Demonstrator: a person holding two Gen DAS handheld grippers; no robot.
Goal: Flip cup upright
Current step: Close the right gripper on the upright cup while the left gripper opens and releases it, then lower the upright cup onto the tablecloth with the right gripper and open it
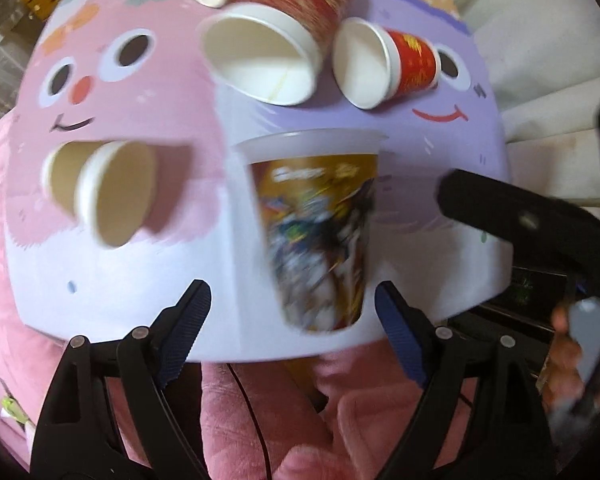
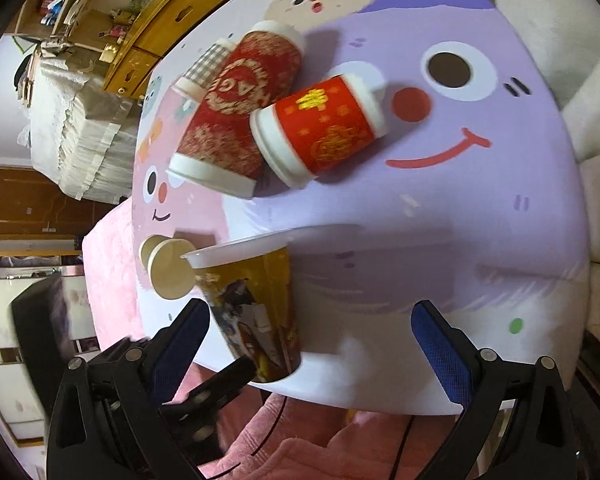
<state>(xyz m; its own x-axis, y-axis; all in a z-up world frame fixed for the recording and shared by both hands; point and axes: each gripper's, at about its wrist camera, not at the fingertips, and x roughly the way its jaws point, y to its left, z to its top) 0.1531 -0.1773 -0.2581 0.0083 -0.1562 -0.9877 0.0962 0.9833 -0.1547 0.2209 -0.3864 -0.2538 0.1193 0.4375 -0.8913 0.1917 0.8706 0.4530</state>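
Note:
A tall cup with a gold printed wrap and a white rim [image 1: 320, 232] stands upright near the front edge of the cartoon table; it also shows in the right wrist view [image 2: 256, 308]. My left gripper [image 1: 292, 312] is open, its blue-padded fingers on either side of the cup's base without touching it. My right gripper [image 2: 312, 340] is open, the cup just inside its left finger. A black part of the other gripper [image 1: 500, 212] shows at right in the left wrist view.
Two red paper cups [image 1: 296, 40] [image 1: 388, 64] and a checked one [image 2: 204, 68] lie on their sides at the back of the round table [image 1: 140, 260]. A tan paper cup [image 1: 108, 192] lies on its side at left. Pink cloth [image 1: 260, 420] is below the table's front edge.

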